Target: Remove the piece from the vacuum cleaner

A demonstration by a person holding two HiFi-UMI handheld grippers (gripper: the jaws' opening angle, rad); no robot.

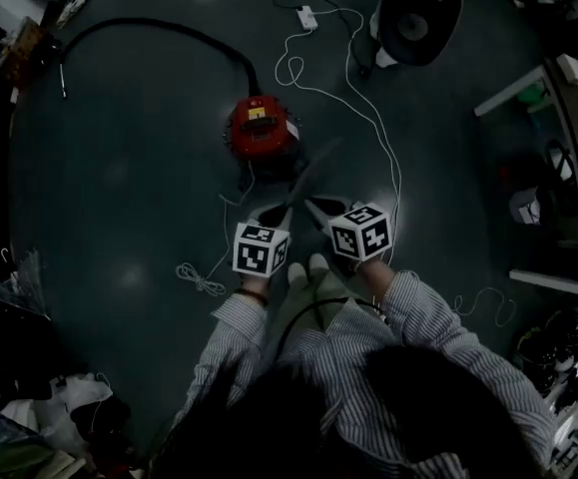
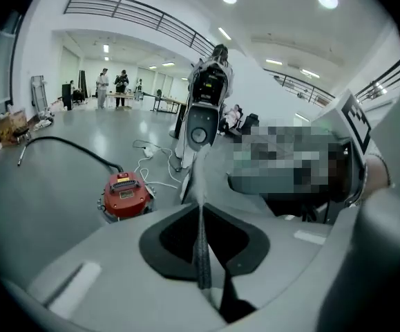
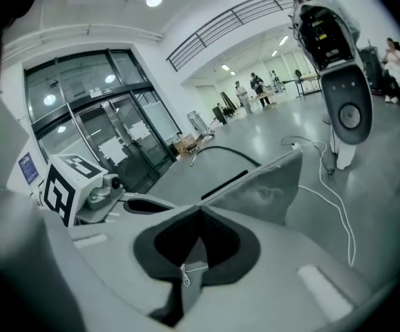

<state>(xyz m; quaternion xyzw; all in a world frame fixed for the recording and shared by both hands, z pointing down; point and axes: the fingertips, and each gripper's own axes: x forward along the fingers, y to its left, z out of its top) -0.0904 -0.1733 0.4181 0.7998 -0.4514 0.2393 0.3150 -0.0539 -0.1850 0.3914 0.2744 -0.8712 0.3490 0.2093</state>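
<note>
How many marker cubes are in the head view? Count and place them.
2. One marker cube on the left tongs, left of centre; the other on the right tongs beside it.

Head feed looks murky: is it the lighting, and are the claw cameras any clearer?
Head view: dim, dark-cornered, ceiling-light glare on the floor, red vacuum cleaner readable. Left gripper view: bright, fisheye-bent, mosaic patch at right. Right gripper view: bright, grey piece clear.

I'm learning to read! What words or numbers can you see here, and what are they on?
Nothing here can be read.
Label on the red vacuum cleaner: too small.
Papers on the glass doors: blurred.
Marker cubes: black-and-white patterns, no words.
</note>
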